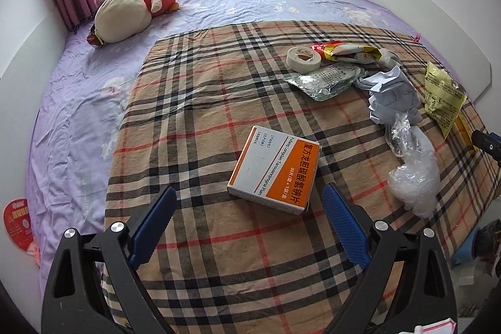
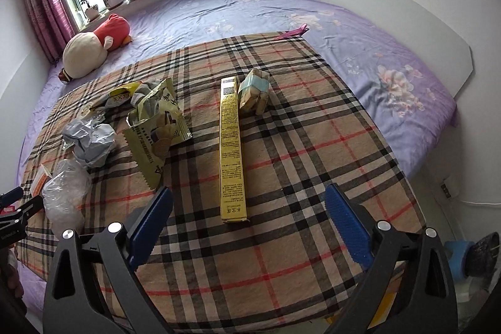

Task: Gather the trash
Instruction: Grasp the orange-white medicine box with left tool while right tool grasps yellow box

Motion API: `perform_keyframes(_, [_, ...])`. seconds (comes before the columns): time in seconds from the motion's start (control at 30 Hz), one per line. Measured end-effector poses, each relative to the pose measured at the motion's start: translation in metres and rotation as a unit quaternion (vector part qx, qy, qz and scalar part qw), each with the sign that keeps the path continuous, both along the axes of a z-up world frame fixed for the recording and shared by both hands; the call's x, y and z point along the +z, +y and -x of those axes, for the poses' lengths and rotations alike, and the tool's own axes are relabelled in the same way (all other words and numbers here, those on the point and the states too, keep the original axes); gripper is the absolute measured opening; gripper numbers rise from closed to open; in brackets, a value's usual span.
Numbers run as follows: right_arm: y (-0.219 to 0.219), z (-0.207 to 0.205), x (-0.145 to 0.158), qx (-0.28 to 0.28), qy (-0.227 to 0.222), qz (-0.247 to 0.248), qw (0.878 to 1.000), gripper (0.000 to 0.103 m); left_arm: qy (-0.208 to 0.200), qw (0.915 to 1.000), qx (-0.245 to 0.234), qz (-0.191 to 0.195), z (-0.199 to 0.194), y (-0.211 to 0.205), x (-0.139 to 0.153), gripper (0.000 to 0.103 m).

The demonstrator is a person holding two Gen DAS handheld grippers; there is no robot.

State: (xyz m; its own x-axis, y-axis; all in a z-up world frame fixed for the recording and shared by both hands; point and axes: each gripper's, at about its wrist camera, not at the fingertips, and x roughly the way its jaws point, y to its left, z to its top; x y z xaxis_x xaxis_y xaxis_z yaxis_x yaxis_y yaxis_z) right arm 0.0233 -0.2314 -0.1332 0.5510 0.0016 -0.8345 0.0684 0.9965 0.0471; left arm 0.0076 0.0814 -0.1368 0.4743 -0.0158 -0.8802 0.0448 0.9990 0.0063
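Grippers, left (image 1: 247, 202) & right (image 2: 249, 202), both wide, empty; medicine box (image 1: 275, 169) partly hidden.

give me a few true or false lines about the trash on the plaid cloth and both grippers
1. The left gripper is open with nothing in it. True.
2. The orange and white box stands upright. False: it lies flat on the plaid cloth.
3. The long yellow box lies ahead of the right gripper. True.
4. The roll of tape sits on the windowsill. False: it is on the cloth.
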Motion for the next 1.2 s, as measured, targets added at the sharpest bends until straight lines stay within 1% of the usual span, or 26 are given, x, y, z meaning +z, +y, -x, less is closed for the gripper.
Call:
perform_keyframes(0.07, [0.001,-0.010,-0.006,0.004,0.011,0.000,1.000,0.090,0.000,0.9999,-0.011,0.002,-0.004,0.000,-0.003,0.093])
perform_keyframes(0.17, [0.001,-0.020,-0.011,0.004,0.013,-0.002,1.000,0.086,-0.001,0.9997,-0.024,0.003,-0.011,-0.002,-0.006,0.093])
perform_keyframes(0.2, [0.001,-0.024,-0.012,0.005,0.014,-0.002,1.000,0.082,0.000,0.9996,-0.027,0.004,-0.014,-0.002,-0.008,0.093])
perform_keyframes(0.37, [0.003,-0.038,-0.014,0.006,0.012,0.007,1.000,0.080,-0.002,0.9991,-0.041,0.012,-0.026,-0.006,-0.010,0.094])
perform_keyframes(0.47, [0.008,-0.045,-0.016,0.014,0.007,0.025,1.000,0.071,-0.003,0.9987,-0.048,0.014,-0.029,-0.009,-0.010,0.094])
perform_keyframes(0.5, [0.008,-0.045,-0.016,0.016,0.005,0.024,1.000,0.064,-0.002,0.9986,-0.051,0.015,-0.030,-0.008,-0.010,0.093])
perform_keyframes(0.53, [0.009,-0.047,-0.015,0.017,0.006,0.023,1.000,0.054,-0.002,0.9985,-0.053,0.015,-0.030,-0.009,-0.009,0.092])
perform_keyframes(0.57, [0.010,-0.047,-0.013,0.020,0.006,0.021,1.000,0.048,-0.003,0.9982,-0.057,0.016,-0.030,-0.011,-0.008,0.088])
perform_keyframes(0.6, [0.011,-0.047,-0.013,0.023,0.007,0.019,1.000,0.040,-0.004,0.9980,-0.061,0.016,-0.029,-0.011,-0.007,0.083])
perform_keyframes(0.63, [0.012,-0.046,-0.012,0.025,0.008,0.017,0.999,0.029,-0.004,0.9978,-0.065,0.016,-0.029,-0.013,-0.006,0.081])
perform_keyframes(0.7, [0.015,-0.044,-0.011,0.030,0.010,0.015,0.999,0.019,-0.004,0.9975,-0.069,0.016,-0.028,-0.015,-0.004,0.067])
perform_keyframes(0.73, [0.016,-0.042,-0.010,0.030,0.012,0.018,0.999,0.019,-0.005,0.9973,-0.071,0.015,-0.029,-0.015,-0.003,0.062])
perform_keyframes(0.77, [0.018,-0.041,-0.009,0.030,0.014,0.018,0.999,0.019,-0.005,0.9973,-0.073,0.013,-0.028,-0.015,-0.001,0.052])
perform_keyframes(0.97, [0.018,-0.029,-0.005,0.024,0.020,-0.014,0.999,0.018,0.001,0.9976,-0.066,0.019,-0.026,-0.007,0.000,0.052])
perform_keyframes(1.2, [0.014,-0.009,0.006,0.018,0.012,-0.033,0.999,0.018,-0.006,0.9980,-0.059,0.022,-0.030,0.003,0.019,0.052])
